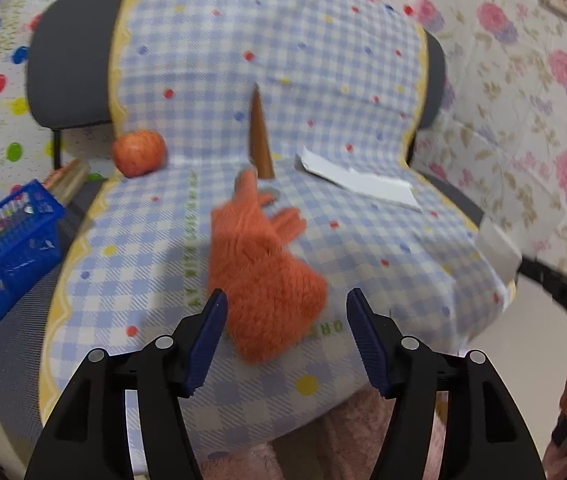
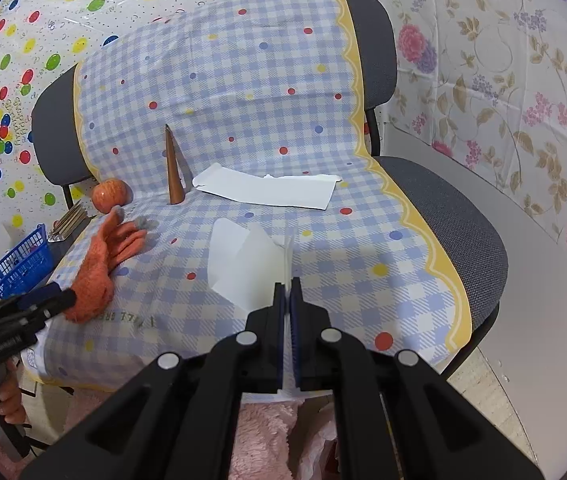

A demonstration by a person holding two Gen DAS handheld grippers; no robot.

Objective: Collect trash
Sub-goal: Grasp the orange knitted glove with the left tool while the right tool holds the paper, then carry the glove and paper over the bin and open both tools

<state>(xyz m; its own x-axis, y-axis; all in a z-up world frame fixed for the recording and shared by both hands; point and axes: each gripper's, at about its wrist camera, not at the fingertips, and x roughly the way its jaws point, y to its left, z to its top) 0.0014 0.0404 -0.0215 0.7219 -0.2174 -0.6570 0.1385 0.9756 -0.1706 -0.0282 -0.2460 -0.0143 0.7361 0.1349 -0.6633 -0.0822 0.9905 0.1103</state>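
A chair carries a blue checked cloth [image 1: 363, 240]. On it lie a torn white paper sheet [image 1: 359, 180], an orange glove [image 1: 259, 264], a brown cone [image 1: 259, 136] and an apple [image 1: 139, 152]. My left gripper [image 1: 287, 320] is open, its fingers just above the glove's cuff. My right gripper [image 2: 288, 284] is shut on a folded white paper scrap [image 2: 243, 260], held a little above the seat. The same torn sheet [image 2: 271, 190], glove [image 2: 103, 256], cone [image 2: 173, 172] and apple [image 2: 109, 195] show in the right wrist view.
A blue plastic basket [image 1: 3, 256] with small items stands left of the chair, next to a bundle of wooden sticks [image 1: 67, 180]. Patterned sheets cover the walls. A pink fluffy rug [image 2: 259, 440] lies below the seat's front edge. The left gripper [image 2: 43, 304] shows at the right view's left edge.
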